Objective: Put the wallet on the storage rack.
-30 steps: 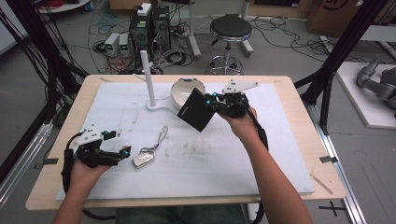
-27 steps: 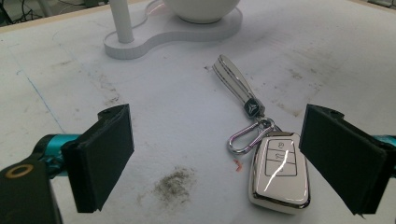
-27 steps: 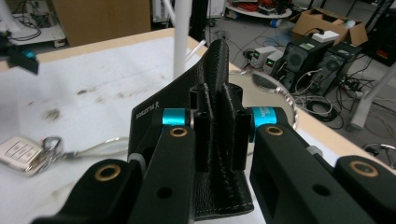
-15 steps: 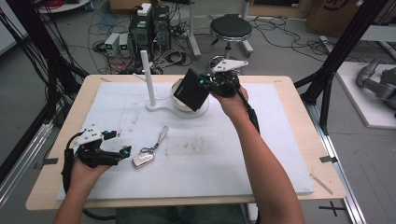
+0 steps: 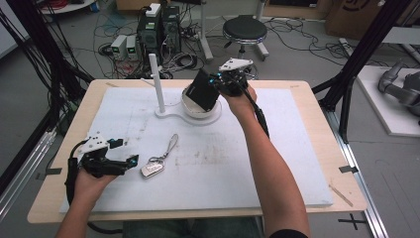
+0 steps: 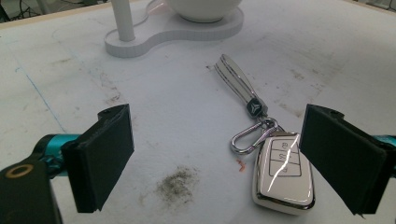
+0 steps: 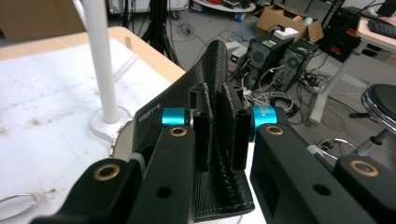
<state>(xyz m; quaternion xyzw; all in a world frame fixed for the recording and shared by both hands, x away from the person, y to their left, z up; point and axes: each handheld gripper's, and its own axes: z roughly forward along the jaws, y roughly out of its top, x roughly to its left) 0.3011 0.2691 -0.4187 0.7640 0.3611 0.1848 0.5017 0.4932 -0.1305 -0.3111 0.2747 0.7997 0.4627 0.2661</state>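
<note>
Over the bowl (image 5: 200, 110) at twelve o'clock, the right gripper (image 5: 217, 84) pinches a black wallet (image 5: 203, 90), carried there but not yet dropped in. Toward seven o'clock, the left gripper (image 5: 130, 163) waits spread beside the untouched car key (image 6: 281, 171).

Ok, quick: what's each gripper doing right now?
Left gripper: jaws open, holding nothing; the car key lies on the table between them.
Right gripper: shut on the black leather wallet.
</note>
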